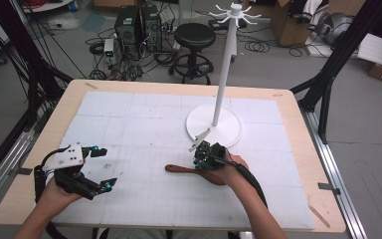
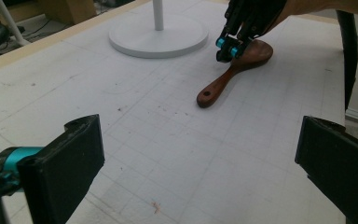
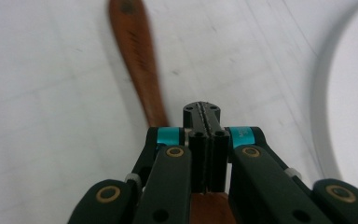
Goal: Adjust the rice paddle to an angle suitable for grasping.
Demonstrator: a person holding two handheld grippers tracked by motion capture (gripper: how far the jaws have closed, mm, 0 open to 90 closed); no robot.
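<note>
— At the table's left edge, what's the left gripper [image 1: 101,168] doing?
— Jaws wide apart, nothing between them — it hovers over the white mat [image 1: 144,124].
— And further right?
— A wooden spatula [image 1: 189,170] lies flat beside the stand [image 1: 214,125]. The right gripper [image 1: 203,151], jaws pressed together, sits over its blade. No readable writing.

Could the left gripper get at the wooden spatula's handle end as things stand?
Probably yes: the left gripper is open, bare mat lies between it and the wooden spatula, and the right gripper sits over the blade end.
</note>
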